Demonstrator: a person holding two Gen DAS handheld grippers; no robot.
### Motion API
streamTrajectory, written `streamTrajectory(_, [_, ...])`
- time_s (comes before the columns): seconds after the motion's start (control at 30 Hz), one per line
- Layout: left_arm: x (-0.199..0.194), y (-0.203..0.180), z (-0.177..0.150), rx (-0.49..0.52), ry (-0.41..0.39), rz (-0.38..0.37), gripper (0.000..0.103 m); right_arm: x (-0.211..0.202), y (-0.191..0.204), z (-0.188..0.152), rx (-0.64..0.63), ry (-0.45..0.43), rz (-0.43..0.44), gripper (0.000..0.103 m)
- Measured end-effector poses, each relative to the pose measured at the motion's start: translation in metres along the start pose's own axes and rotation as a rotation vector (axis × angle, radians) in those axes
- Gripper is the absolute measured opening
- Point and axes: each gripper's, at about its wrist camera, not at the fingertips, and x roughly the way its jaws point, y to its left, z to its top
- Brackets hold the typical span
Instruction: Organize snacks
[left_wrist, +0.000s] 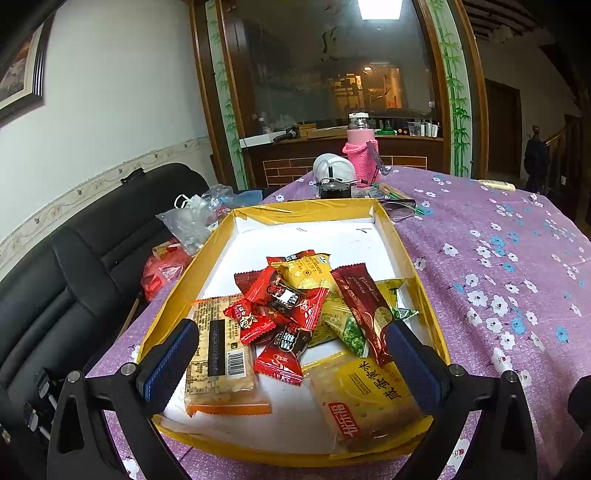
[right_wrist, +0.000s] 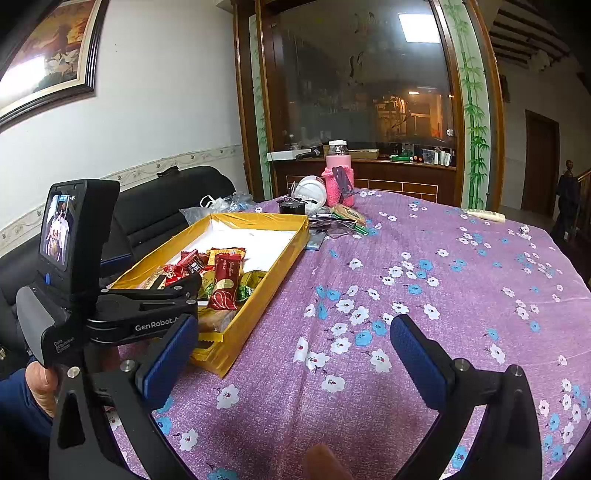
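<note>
A yellow box (left_wrist: 388, 218) with a white floor holds several wrapped snacks: red candy packets (left_wrist: 284, 295), a dark red bar (left_wrist: 364, 299), a yellow cracker pack (left_wrist: 365, 391), an orange-edged cracker pack (left_wrist: 218, 362) and green packets (left_wrist: 347, 328). My left gripper (left_wrist: 291, 354) is open and empty, hovering over the box's near end. In the right wrist view the box (right_wrist: 258, 310) lies at left, with the left gripper's body (right_wrist: 147, 314) over it. My right gripper (right_wrist: 295, 358) is open and empty above the bare tablecloth, right of the box.
The table has a purple floral cloth (right_wrist: 443, 295). A pink-sleeved bottle (right_wrist: 338, 173), a white cup (right_wrist: 312, 190), glasses and small items (right_wrist: 340, 221) stand behind the box. A black sofa (left_wrist: 74, 277) with plastic bags (left_wrist: 192, 218) is at left.
</note>
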Motion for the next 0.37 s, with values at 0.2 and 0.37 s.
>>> streamTrajectory(0.2, [-0.0028, 0.0010, -0.0017, -0.008, -0.007, 0.017, 0.102, 0.0001, 0.0000, 0.0001, 0.000, 0.001, -0.001, 0.103])
streamTrajectory(0.37, [-0.0004, 0.0063, -0.0019, -0.029, 0.004, 0.019, 0.102, 0.0002, -0.0003, 0.0002, 0.000, 0.001, -0.001, 0.103])
